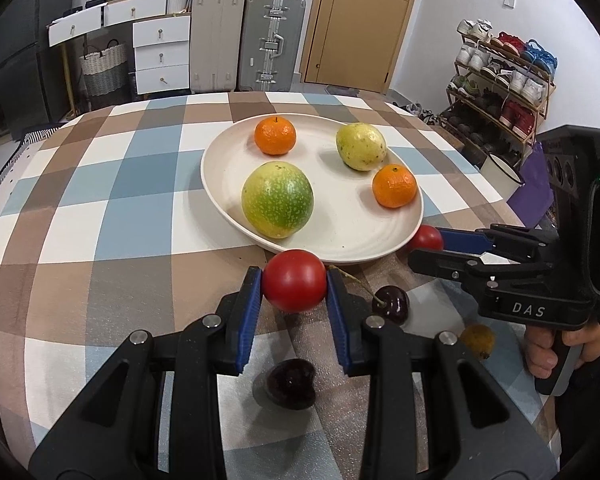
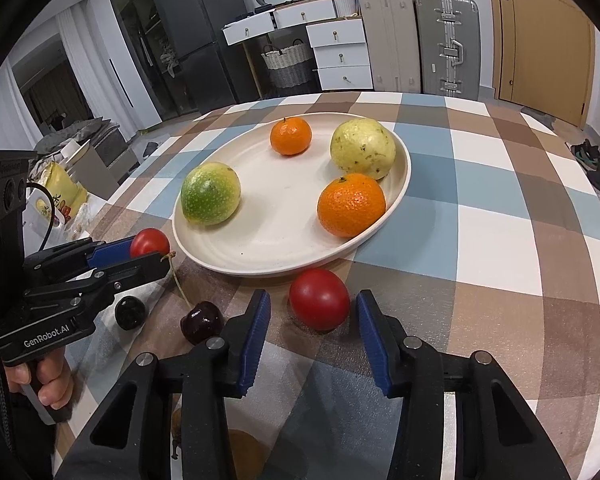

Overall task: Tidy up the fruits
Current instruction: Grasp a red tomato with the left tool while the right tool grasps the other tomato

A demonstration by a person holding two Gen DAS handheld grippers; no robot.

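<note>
Blue pads of the left gripper (image 1: pixel 295 286) press on both flanks of a red tomato (image 1: pixel 295 286), which sits squarely between them at the fingertips, just short of the plate (image 1: pixel 340 240) rim ahead; whether it rests on the cloth or hangs a little above it I cannot tell from this angle. Behind and below those fingers a dark cherry (image 1: pixel 290 382) lies between the arms, and a stemmed cherry (image 1: pixel 390 304) sits just outside the gripper's right finger. The right gripper (image 2: pixel 314 312) stands partly open around a second tomato (image 2: pixel 319 299), gaps showing on either side, so nothing is held there. I judge the step in hand to be picking small fruit off the table for the plate, which already carries two oranges and two green-yellow fruits. Next, the left should lift clear of the rim and carry forward to a bare patch of the plate, while the right needs to close first. Both tomatoes are near round, with no clear long axis or heading; the stemmed cherry's stalk points away toward the plate.
</note>
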